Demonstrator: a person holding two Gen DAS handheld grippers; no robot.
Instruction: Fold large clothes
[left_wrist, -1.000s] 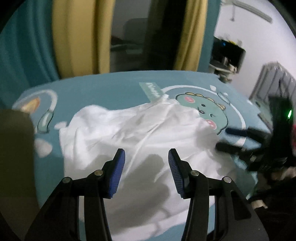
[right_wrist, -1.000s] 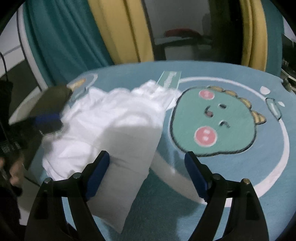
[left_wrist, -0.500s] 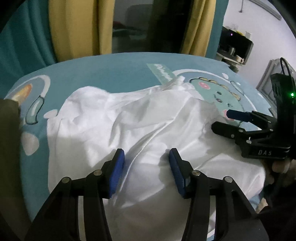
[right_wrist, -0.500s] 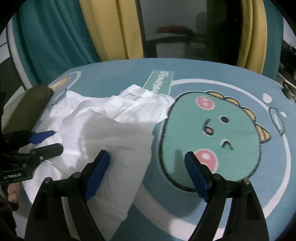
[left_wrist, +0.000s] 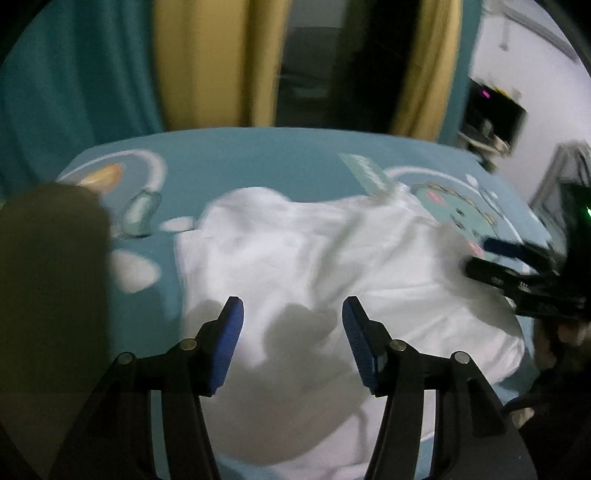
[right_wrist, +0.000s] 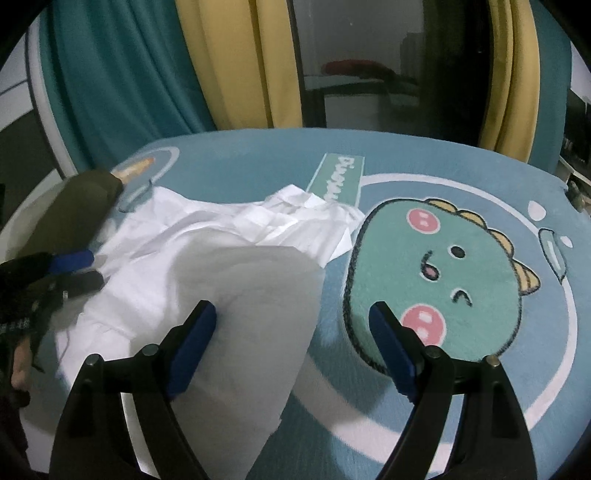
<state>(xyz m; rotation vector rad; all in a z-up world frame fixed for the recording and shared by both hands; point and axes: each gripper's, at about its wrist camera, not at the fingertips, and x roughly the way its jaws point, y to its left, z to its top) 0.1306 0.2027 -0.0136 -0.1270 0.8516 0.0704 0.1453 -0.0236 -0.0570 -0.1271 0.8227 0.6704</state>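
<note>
A white garment (left_wrist: 295, 266) lies crumpled on a teal rug, its collar end (right_wrist: 295, 206) toward the far side. My left gripper (left_wrist: 291, 310) hovers over the garment's near part, its jaws opening, with no cloth between the blue pads. My right gripper (right_wrist: 291, 310) stands wide open above the garment's right edge (right_wrist: 258, 332) and the rug, holding nothing. Each gripper shows in the other's view: the right gripper (left_wrist: 476, 260) at the garment's right side, the left gripper (right_wrist: 92, 267) at its left side.
The teal rug (right_wrist: 406, 177) carries a green dinosaur print (right_wrist: 436, 280) right of the garment. A dark olive cloth (left_wrist: 48, 277) lies at the left. Teal and yellow curtains (right_wrist: 236, 66) hang behind, and a shelf with devices (left_wrist: 495, 110) stands at the far right.
My left gripper's jaws have spread wider and the view has shifted left across the garment. The right gripper has drifted slightly and stays wide open. The garment lies much as before.
</note>
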